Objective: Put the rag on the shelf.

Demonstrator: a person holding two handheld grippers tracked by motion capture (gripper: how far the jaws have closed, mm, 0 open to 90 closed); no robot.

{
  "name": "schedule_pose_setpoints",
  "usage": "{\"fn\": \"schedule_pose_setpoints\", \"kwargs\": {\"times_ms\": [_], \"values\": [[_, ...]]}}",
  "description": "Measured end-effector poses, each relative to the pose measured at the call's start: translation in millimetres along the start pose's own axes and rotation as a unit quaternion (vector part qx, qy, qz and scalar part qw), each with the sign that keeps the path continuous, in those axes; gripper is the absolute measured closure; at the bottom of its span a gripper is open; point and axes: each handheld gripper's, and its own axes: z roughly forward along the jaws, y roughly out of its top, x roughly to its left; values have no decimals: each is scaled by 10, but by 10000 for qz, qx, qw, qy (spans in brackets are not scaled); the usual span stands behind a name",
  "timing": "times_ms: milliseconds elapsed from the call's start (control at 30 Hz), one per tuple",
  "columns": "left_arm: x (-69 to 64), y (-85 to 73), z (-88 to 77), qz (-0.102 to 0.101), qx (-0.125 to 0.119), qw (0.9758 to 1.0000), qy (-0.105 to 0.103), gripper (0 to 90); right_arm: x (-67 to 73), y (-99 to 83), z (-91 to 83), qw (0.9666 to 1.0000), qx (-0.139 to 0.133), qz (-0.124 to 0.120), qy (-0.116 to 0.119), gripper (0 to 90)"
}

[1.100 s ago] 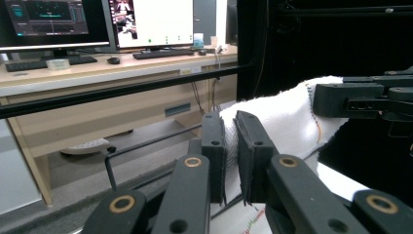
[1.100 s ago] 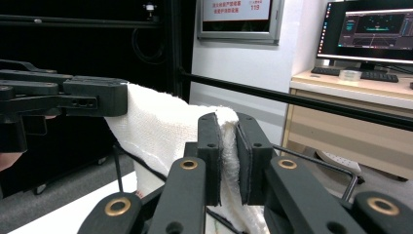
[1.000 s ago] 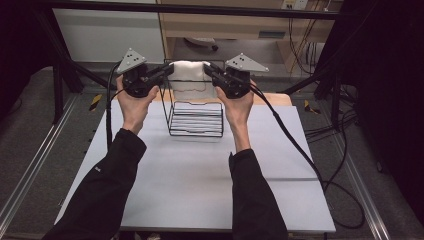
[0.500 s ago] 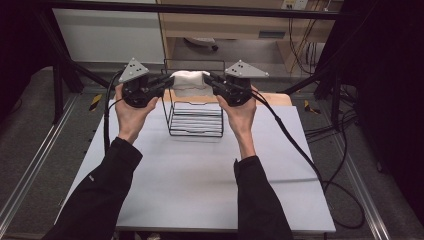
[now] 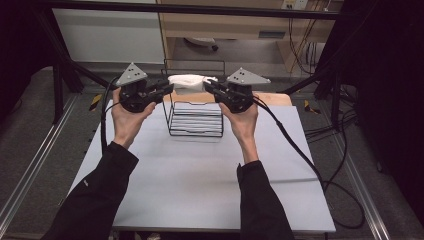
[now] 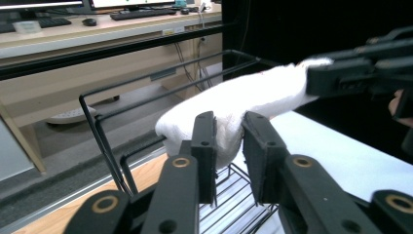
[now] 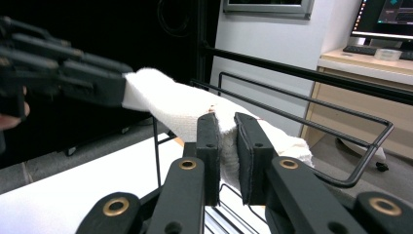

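Right gripper point(image 7: 225, 161) pinches one end of my white cloth point(image 5: 186, 81), while the left gripper point(image 6: 228, 151), jaws just easing apart, loosens the other, keeping it stretched over the far-side wire basket point(image 5: 195, 120) to drop in

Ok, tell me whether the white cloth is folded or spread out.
Folded: the white cloth is bunched into a thick roll, held at its ends by the left gripper and right gripper above the wire basket.

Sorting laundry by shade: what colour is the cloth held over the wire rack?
White; the folded white cloth shows best in the right gripper view.
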Motion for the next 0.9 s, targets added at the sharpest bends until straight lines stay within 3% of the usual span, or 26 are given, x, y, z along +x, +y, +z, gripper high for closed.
{"fn": "schedule_pose_setpoints", "kwargs": {"times_ms": [167,333,400,567,800,900], "values": [[14,118,1,13,-4,10000,12,731,10,-20,-12,10000,14,-35,29,816],[29,192,-33,-113,-126,9999,31,761,-3,-48,-15,10000,58,-8,12,817],[46,221,-22,-136,-50,9999,93,787,-2,-61,-13,10000,71,-32,18,817],[75,237,120,-296,250,9992,-12,869,2,-73,-12,10000,71,-42,14,817],[37,94,205,-294,531,9977,-318,896,8,-85,-20,9999,127,-104,19,808],[17,23,227,-225,632,9972,-323,896,4,-100,-24,9998,161,-66,48,795]]}}
